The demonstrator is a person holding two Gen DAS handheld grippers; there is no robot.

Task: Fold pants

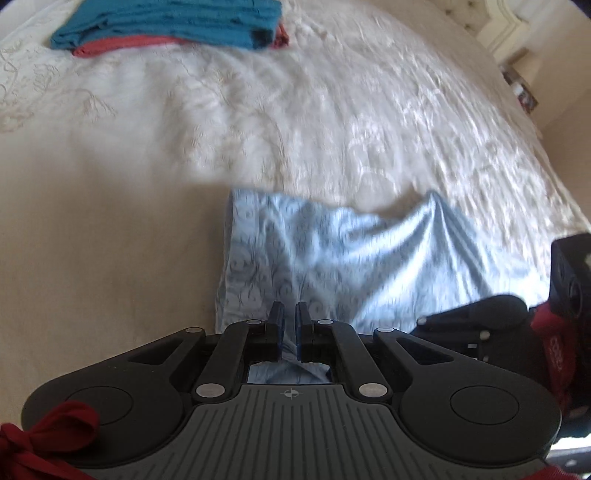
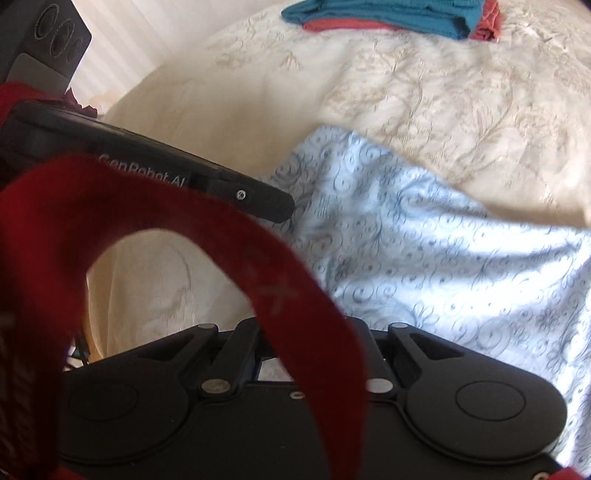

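Pants point(image 1: 332, 254): pale blue patterned fabric, thin, limp, light; lies rumpled on bed point(image 1: 147, 221), near edge. Take hold at hem corners. Left gripper point(image 1: 290, 328): jaws pinch pants edge. Right gripper point(image 2: 273, 354): jaws hidden behind red strap point(image 2: 288, 295), state unreadable.

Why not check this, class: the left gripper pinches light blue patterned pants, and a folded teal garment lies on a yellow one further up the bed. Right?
One slip: the garment under the teal garment is red, not yellow, as the left wrist view shows. The left gripper does pinch the light blue pants.
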